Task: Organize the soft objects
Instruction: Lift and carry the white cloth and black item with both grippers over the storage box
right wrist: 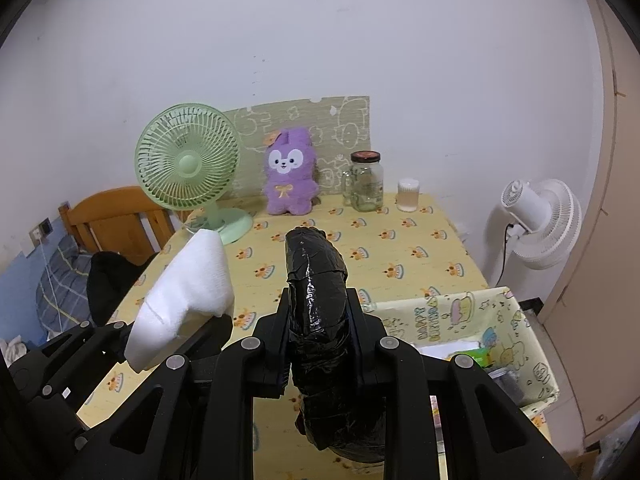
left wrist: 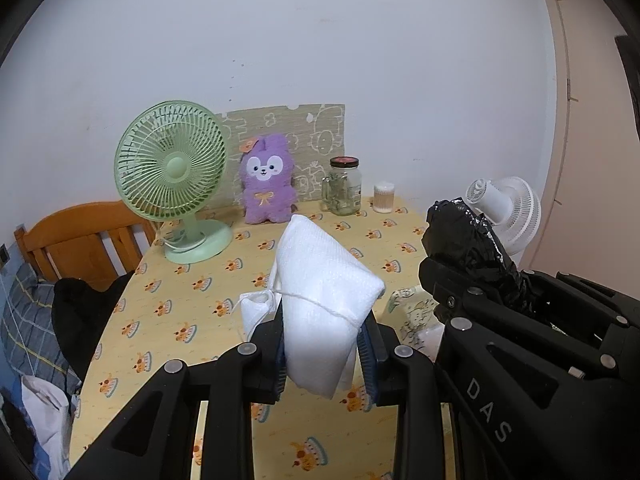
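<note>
My left gripper point(left wrist: 326, 350) is shut on a white folded cloth pack point(left wrist: 322, 300) tied with a thin string, held above the yellow table point(left wrist: 208, 280). My right gripper point(right wrist: 320, 336) is shut on a black plastic-wrapped roll point(right wrist: 318, 304), also lifted over the table. In the left wrist view the black roll point(left wrist: 468, 248) shows at the right; in the right wrist view the white pack point(right wrist: 188, 288) shows at the left. A purple plush rabbit point(left wrist: 267, 184) sits upright at the table's back. A patterned fabric box point(right wrist: 516, 336) stands at the table's right front.
At the back stand a green desk fan point(left wrist: 172, 176), a glass jar point(left wrist: 344, 188) and a small cotton-swab pot point(left wrist: 384, 198). A white floor fan point(right wrist: 540, 220) is to the right, off the table. A wooden chair point(left wrist: 80, 236) with dark clothing is at the left.
</note>
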`<state>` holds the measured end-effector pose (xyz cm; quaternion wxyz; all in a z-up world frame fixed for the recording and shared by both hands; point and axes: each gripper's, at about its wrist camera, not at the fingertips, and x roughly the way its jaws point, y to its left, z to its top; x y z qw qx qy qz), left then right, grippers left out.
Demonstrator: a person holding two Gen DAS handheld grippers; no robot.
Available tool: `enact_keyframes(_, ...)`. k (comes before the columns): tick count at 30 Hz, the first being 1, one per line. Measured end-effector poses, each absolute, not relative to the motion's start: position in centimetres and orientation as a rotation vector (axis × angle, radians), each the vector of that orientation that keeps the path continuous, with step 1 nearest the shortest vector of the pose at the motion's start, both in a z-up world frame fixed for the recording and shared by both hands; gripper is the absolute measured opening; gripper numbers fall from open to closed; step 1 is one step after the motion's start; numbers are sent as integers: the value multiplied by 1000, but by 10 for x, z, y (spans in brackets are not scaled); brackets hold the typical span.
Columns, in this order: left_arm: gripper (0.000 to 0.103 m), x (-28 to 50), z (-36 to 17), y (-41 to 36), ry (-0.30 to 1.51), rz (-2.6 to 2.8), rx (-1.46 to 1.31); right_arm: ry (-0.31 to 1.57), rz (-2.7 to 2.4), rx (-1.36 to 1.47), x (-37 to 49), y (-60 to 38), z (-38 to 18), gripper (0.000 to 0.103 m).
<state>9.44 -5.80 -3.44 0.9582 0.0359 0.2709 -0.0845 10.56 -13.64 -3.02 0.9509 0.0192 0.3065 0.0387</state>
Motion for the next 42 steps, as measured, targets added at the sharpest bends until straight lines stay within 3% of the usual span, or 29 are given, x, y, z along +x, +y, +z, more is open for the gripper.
enact_keyframes(42,34,111,-53,-180,590,-378,115,633,-112,71,106,-261,-44,26)
